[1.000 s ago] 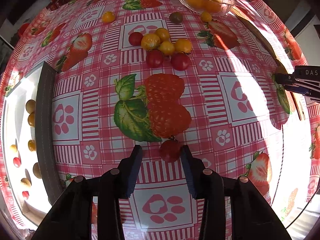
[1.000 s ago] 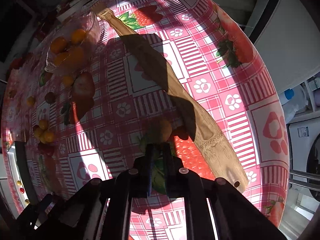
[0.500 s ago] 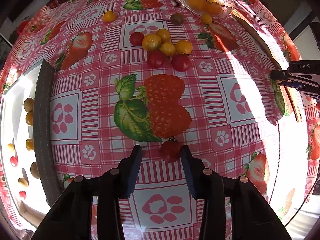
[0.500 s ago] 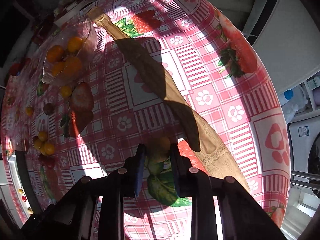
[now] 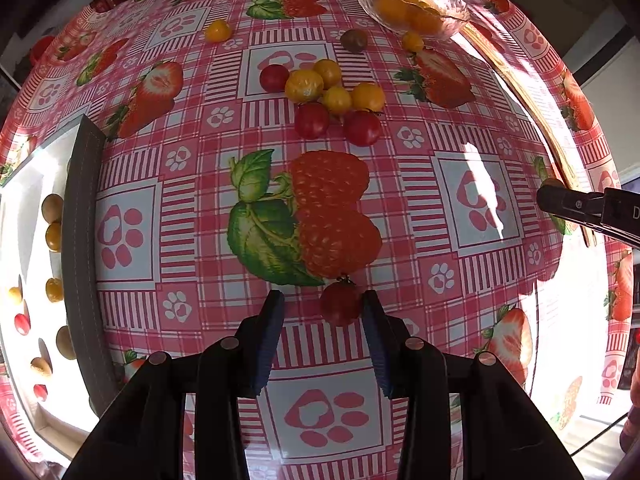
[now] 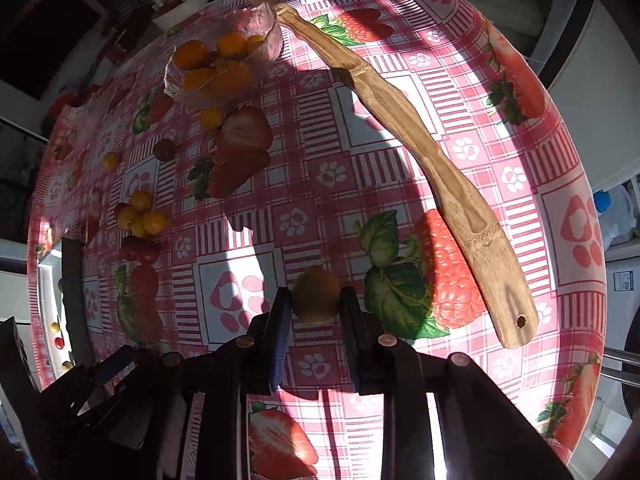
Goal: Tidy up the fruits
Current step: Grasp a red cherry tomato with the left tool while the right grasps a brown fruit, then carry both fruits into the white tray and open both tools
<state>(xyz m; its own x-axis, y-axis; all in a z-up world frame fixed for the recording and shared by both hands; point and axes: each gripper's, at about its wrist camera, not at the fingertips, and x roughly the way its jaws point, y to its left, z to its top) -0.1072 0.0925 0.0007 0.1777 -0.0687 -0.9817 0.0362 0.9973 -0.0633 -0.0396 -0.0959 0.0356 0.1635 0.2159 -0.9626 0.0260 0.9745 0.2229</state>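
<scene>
A dark red cherry tomato [image 5: 340, 305] lies on the strawberry-print cloth between the blue pads of my left gripper [image 5: 324, 318]. It touches the right pad, and a gap shows at the left pad. The jaws are closing. My right gripper [image 6: 316, 312] is shut on a dull yellow-green tomato [image 6: 315, 294] and holds it over the cloth. In the left wrist view the right gripper's tip [image 5: 560, 202] shows at the right edge. A cluster of yellow and red tomatoes [image 5: 332, 96] lies further up the table.
A glass bowl [image 5: 456, 12] of orange tomatoes stands at the far end. A long bamboo spatula [image 6: 440, 160] lies along the right side. A white tray with a grey wall [image 5: 80, 240] at the left holds several small fruits. Single tomatoes lie loose near the bowl.
The left jaws have narrowed slightly around the red tomato. The right gripper has moved left across the cloth, away from the spatula, with the yellow-green tomato between its pads.
</scene>
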